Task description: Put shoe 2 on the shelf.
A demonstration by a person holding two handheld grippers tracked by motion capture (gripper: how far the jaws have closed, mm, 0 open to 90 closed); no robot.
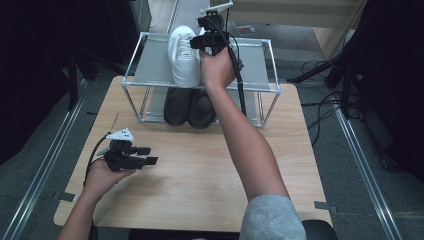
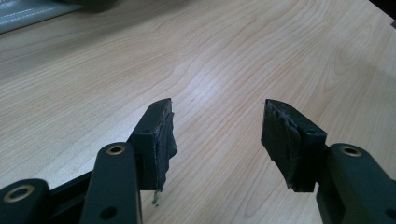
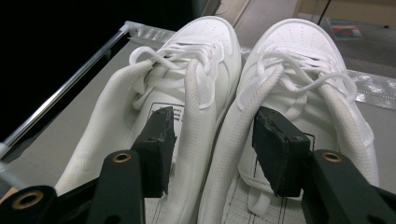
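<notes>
A pair of white sneakers stands side by side on the top shelf of a metal shoe rack (image 1: 252, 62): the left sneaker (image 3: 205, 42) and the right sneaker (image 3: 299, 42), toes pointing away. My right gripper (image 3: 212, 135) is open over their heels, with one jaw inside each shoe and the two inner collars between the jaws, unpinched. In the high view the right gripper (image 1: 197, 40) sits at the heel of the white sneaker (image 1: 184, 57). My left gripper (image 2: 217, 135) hovers open and empty over the wooden table (image 2: 140, 60), at the front left (image 1: 150, 155).
A pair of black shoes (image 1: 190, 107) sits on the rack's lower level. The rack's thin metal rails (image 3: 70, 84) frame the shelf. The rack stands at the table's far edge (image 1: 200, 170). Dark curtains and cables surround the table.
</notes>
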